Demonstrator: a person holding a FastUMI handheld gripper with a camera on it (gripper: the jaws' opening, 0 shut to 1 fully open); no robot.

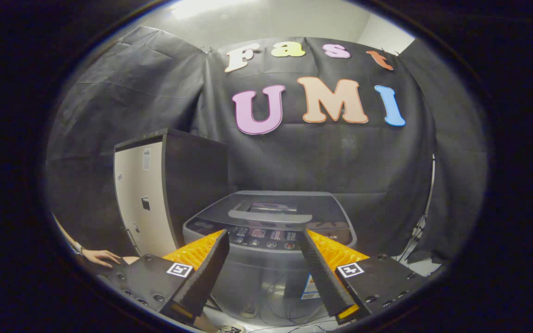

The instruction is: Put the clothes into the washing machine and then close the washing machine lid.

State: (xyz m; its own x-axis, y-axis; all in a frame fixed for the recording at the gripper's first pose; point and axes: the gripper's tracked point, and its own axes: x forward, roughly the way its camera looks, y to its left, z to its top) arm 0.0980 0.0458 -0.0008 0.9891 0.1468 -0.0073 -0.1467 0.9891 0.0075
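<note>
Item 1, washing machine (271,231): a top-loader, our landmark for this entry. We list its lid (271,206) as lying flat and shut, with a long handle (270,216) across the front of it and a control panel (262,235) just below that. Loose cables trail on the floor at its foot.

Item 2, hand-held gripper (264,245): we hold it well short of the machine, its fingers spread wide apart and empty, framing the control panel between them. It grasps nothing.

Item 3, cabinet (155,194): a tall dark box with a pale door, standing just beside the machine on the side of the left finger, slightly further back.

Item 4, a person's hand (102,257): resting low, further out past the cabinet from the machine, taking no part.

Item 5, clothes: we cannot locate any garment around the machine.

Status: we judge the task at its very start; nothing is loaded and the lid is still down. Next move, as we read it: bring the open fingers up to the lid handle, grip it and lift the lid, so that the drum is reachable before any clothes are fetched.
</note>
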